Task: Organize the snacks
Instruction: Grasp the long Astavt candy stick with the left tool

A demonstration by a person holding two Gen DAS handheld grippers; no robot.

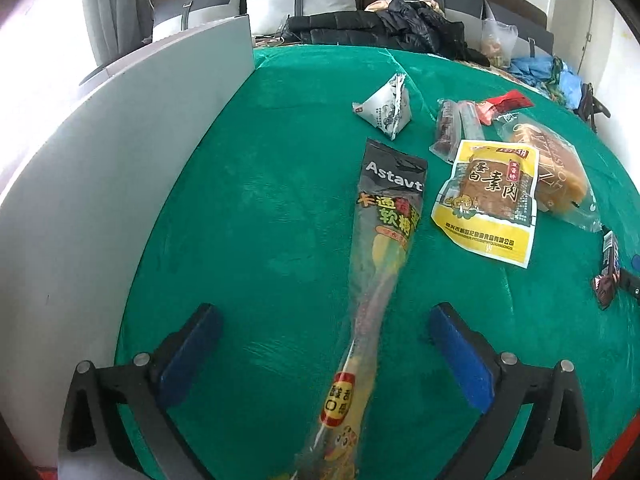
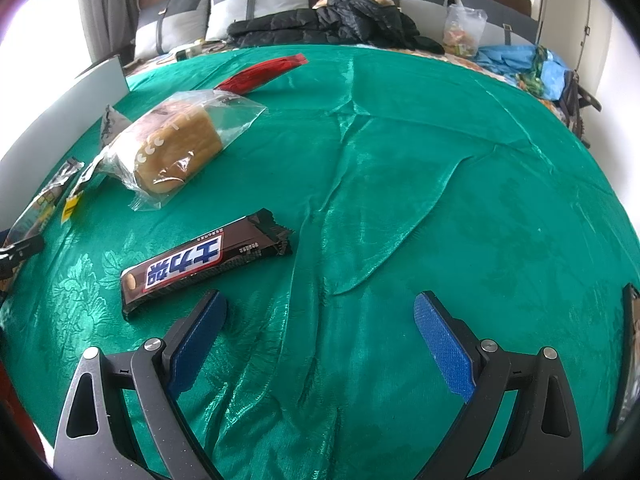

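My left gripper point(image 1: 326, 324) is open, and a long clear candy pack with a black top point(image 1: 380, 248) lies on the green cloth point(image 1: 260, 200) between its fingers without touching the pads. Past it lie a yellow pack point(image 1: 490, 200), a bagged bread point(image 1: 556, 168), a triangular white pack point(image 1: 386, 110), a clear pack of dark snacks point(image 1: 450, 128) and a red pack point(image 1: 504, 106). My right gripper point(image 2: 320, 308) is open and empty above the cloth. A dark chocolate bar point(image 2: 200, 262) lies just left of its left finger. The bread point(image 2: 176, 148) and the red pack point(image 2: 264, 72) lie further back left.
A white box wall point(image 1: 132, 168) stands along the cloth's left edge, also seen in the right wrist view point(image 2: 60, 120). A black jacket point(image 2: 332, 24), pillows, a clear bag point(image 2: 464, 30) and blue bags point(image 2: 520, 60) lie behind. A dark object point(image 2: 630, 360) sits at the right edge.
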